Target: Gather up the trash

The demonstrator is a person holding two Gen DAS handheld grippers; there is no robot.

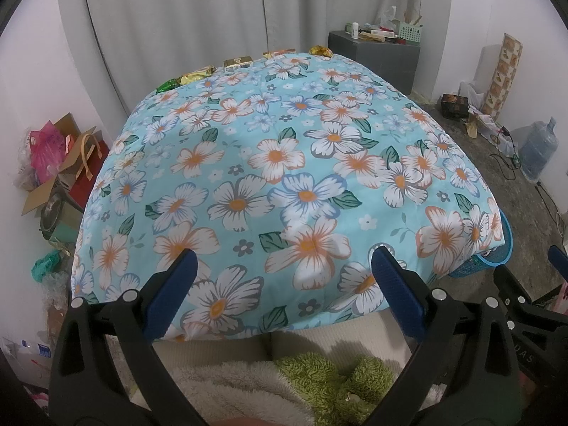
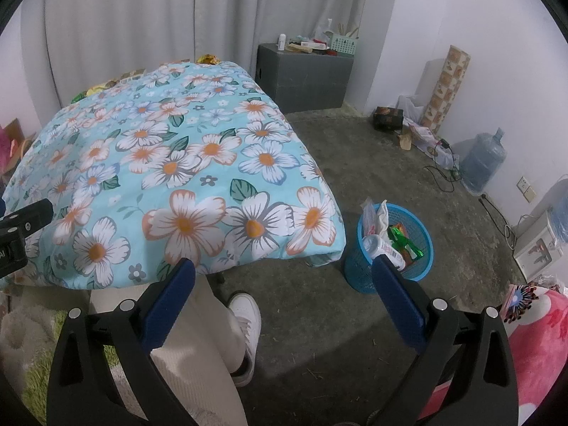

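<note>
Foil wrappers (image 1: pixel 198 74) line the floral surface's (image 1: pixel 284 163) far edge at the frame's top, so I hold both hand-held grippers, left (image 1: pixel 284 294) and right (image 2: pixel 284 294), spread and empty at the near edge, the bin (image 2: pixel 390 245) waiting lower right.

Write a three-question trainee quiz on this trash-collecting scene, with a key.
1. True or false: both tongs, left and right, are open and empty.
2. Where do the wrappers lie: A) the quilt's far edge, B) the floor?
3. What already holds trash beside the quilt?

Key: 1 true. 2 A. 3 the blue basket.
</note>
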